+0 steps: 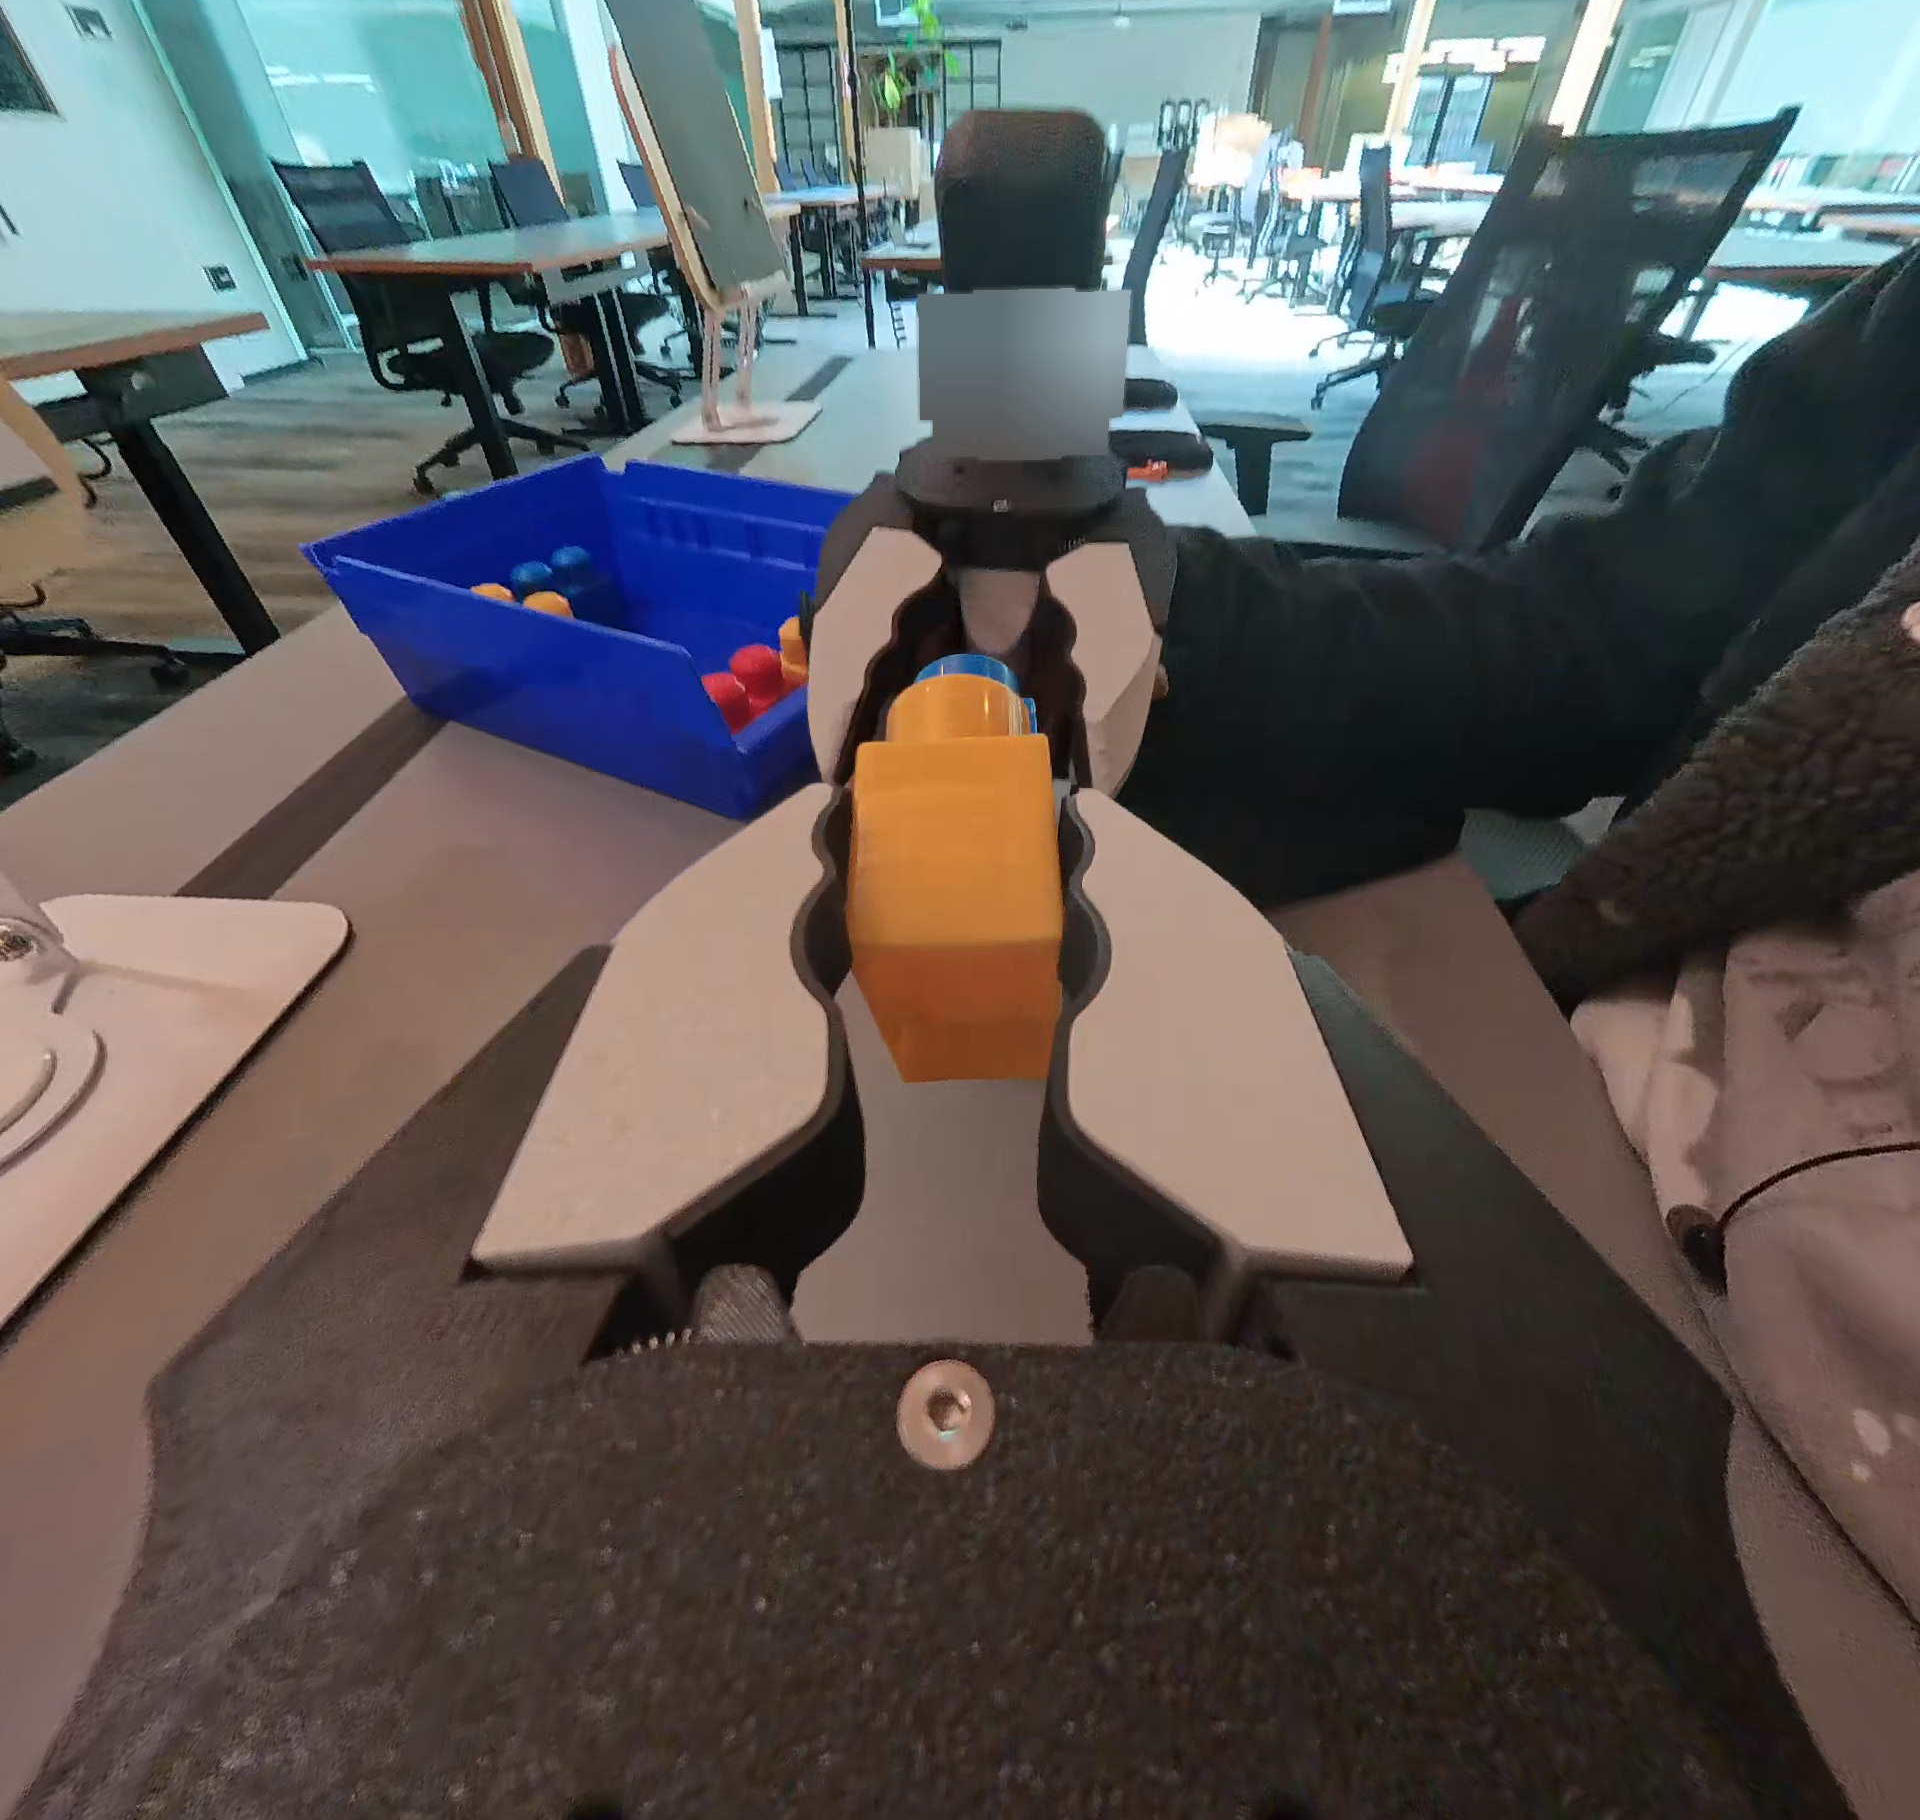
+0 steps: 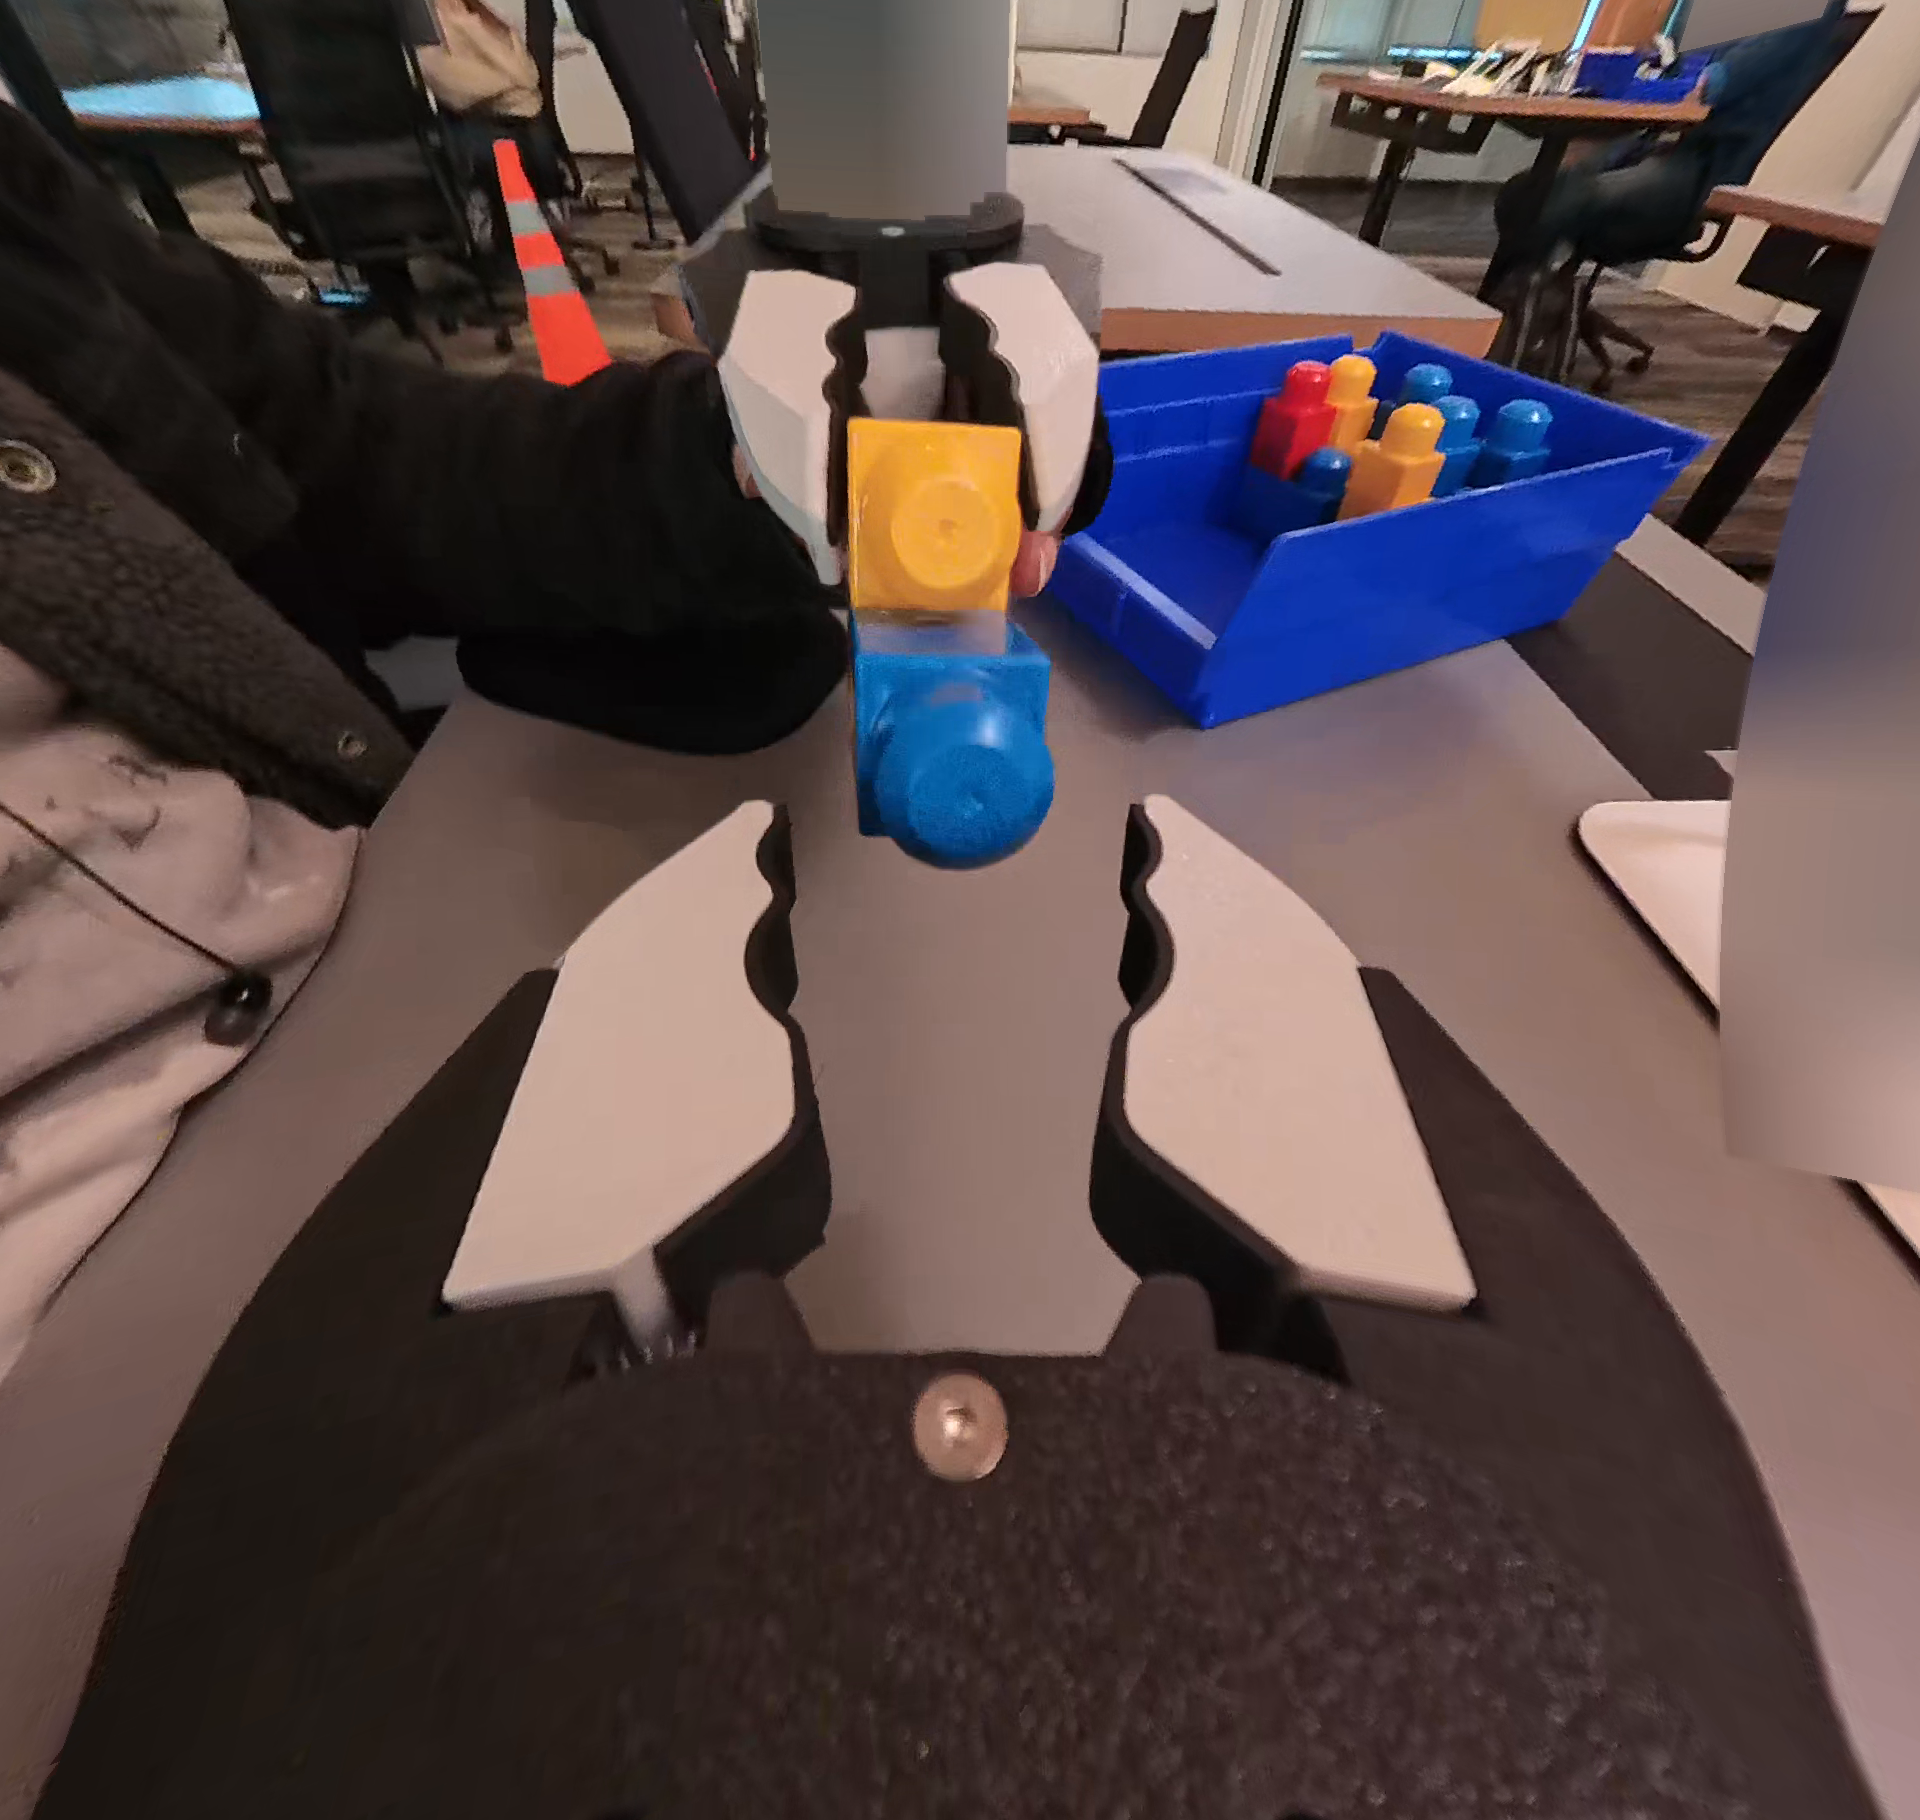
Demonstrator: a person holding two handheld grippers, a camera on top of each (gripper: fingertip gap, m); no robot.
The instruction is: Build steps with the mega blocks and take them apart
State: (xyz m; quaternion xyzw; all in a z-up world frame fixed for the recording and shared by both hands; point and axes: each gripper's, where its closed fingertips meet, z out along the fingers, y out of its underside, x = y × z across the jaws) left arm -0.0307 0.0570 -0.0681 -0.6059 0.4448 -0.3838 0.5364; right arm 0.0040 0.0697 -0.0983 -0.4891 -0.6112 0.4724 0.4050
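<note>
No legible writing, blue bin (image 2: 1351,617) on grey desk (image 2: 1299,835) w/ red, orange, blue blocks (image 2: 1392,440), left gripper (image 1: 956,897) clamping orange block (image 1: 951,897) mid-air, blue block (image 2: 951,731) attached, right gripper (image 2: 956,897) spread wide, empty.

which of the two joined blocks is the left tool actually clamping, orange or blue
The orange block: the left tool is shut on its sides. The blue block only hangs off it, facing the open right tool, which touches nothing.

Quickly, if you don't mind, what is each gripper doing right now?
Left gripper: closed on the orange block, with a blue block attached to it.
Right gripper: open, holding nothing; the blue block sits just ahead of it.
</note>
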